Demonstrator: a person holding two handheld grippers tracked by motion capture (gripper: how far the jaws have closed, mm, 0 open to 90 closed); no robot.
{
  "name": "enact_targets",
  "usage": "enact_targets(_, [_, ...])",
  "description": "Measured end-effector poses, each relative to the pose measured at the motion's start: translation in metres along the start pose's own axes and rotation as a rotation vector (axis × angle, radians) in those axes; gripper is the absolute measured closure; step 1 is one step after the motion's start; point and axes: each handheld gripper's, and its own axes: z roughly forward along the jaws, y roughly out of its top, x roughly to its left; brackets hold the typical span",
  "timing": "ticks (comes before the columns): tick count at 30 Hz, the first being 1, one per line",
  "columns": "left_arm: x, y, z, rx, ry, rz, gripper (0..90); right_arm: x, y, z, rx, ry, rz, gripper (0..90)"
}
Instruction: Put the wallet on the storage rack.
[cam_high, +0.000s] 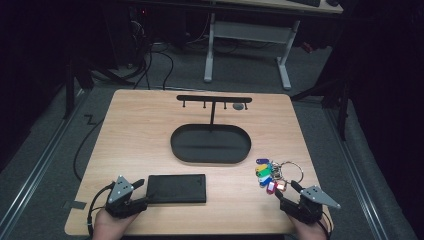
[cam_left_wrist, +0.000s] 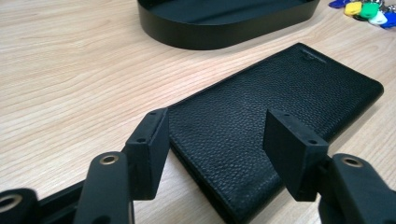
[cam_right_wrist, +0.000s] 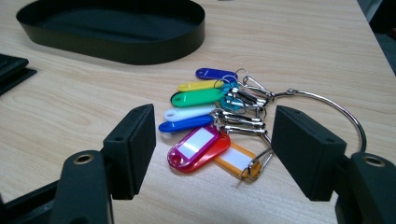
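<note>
Wallet (cam_high: 177, 188) of black grained leather lies flat on the bench (cam_high: 135, 135) near its front edge, just in front of the left claw (cam_high: 142, 192), whose jaws stand wide apart and hold nothing. A small stamped mark near the wallet's far end is too faint to read. Right claw (cam_high: 287, 192) is equally wide open and empty, facing a key ring (cam_right_wrist: 219, 121) with coloured tags; their label windows look blank. Behind both sits an oval black tray (cam_high: 210, 159).
</note>
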Motion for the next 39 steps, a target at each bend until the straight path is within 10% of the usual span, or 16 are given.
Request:
enact_targets(12, [0.012,-0.004,-0.006,0.045,0.082,-0.033,71.0,0.005,0.002,0.009,0.024,0.050,-0.041,35.0])
enact_targets(17, [0.009,-0.011,-0.004,0.131,0.113,0.021,84.8,0.007,0.004,0.011,0.022,0.048,-0.053,33.0])
enact_targets(23, [-0.002,-0.014,0.001,0.197,0.087,0.084,87.3,0.008,0.007,0.018,0.040,0.057,-0.064,30.4])
enact_targets(39, [-0.026,-0.017,-0.004,0.175,0.005,0.155,82.7,0.007,0.011,0.027,0.047,0.073,-0.061,26.9])
